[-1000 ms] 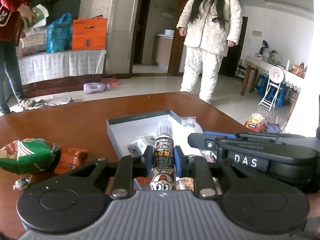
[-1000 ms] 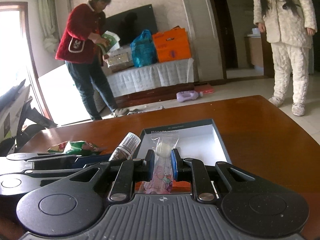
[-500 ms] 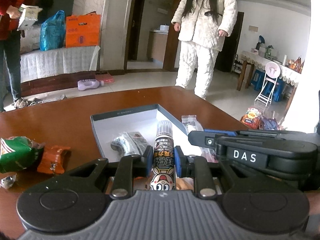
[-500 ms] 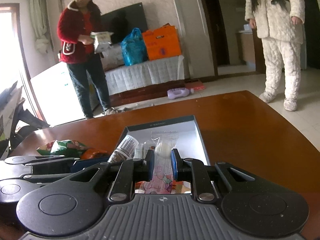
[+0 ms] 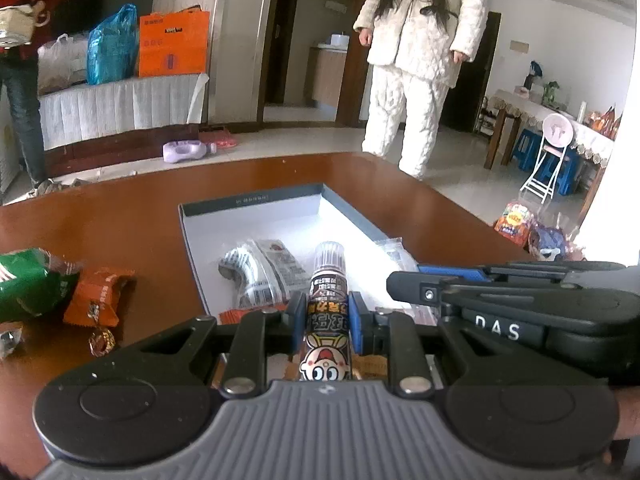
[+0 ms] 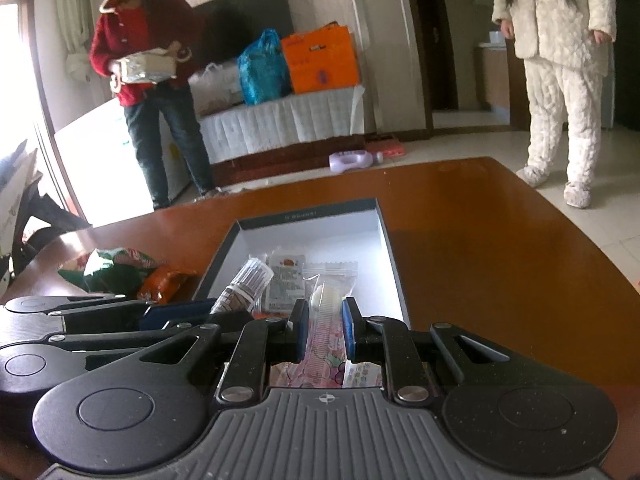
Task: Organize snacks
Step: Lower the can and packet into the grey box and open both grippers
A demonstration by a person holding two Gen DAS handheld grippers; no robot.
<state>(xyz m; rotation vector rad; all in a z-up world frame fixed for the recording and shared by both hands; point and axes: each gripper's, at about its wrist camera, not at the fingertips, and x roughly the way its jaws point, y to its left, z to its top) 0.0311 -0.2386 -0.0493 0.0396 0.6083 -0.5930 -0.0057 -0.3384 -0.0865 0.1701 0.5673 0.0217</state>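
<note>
My left gripper (image 5: 327,322) is shut on a cartoon-printed snack tube (image 5: 328,316) with a ribbed clear cap, held over the near end of an open grey box (image 5: 256,200) with a white inside. My right gripper (image 6: 325,330) is shut on a clear pink-printed candy packet (image 6: 326,312), also over the box's (image 6: 308,213) near end. A striped wrapped snack (image 5: 256,270) lies inside the box. The left gripper and its tube (image 6: 242,286) show at the left of the right wrist view.
A green snack bag (image 5: 28,284), an orange packet (image 5: 98,294) and small wrapped candies (image 5: 102,340) lie on the brown table (image 5: 120,216) left of the box. Two people stand on the floor beyond the table. Bags of snacks (image 5: 532,228) lie on the floor at right.
Both grippers have moved forward over the box with their snacks still held; more of the box's inside and the wrapped snack in it now shows.
</note>
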